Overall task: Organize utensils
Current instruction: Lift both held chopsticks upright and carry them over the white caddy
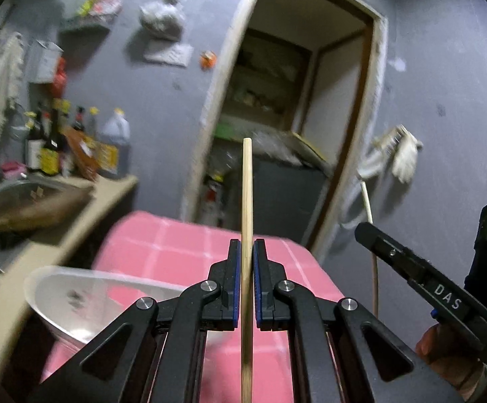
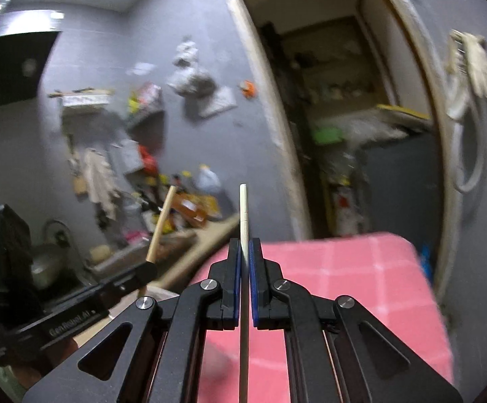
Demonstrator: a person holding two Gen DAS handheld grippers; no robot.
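Each gripper, left gripper point(image 1: 246, 245) and right gripper point(image 2: 245, 245), clamps one chopstick point(image 1: 246, 184) point(image 2: 243, 208); a thin stick could pivot and slip loose.

We see a pink checked cloth point(image 1: 189, 245) covering a table, its far edge toward an open doorway point(image 1: 297, 107) in a grey wall point(image 1: 149, 94). A clear plastic bowl point(image 1: 75, 302) sits at the cloth's left edge. To the left, a beige counter point(image 1: 109, 188) holds a crowd of dark bottles point(image 1: 48, 141) and a large jug point(image 1: 115, 144) at its far end, against the wall. What may be a white glove point(image 1: 403, 154) hangs on the wall right of the doorway; blur leaves us unsure.
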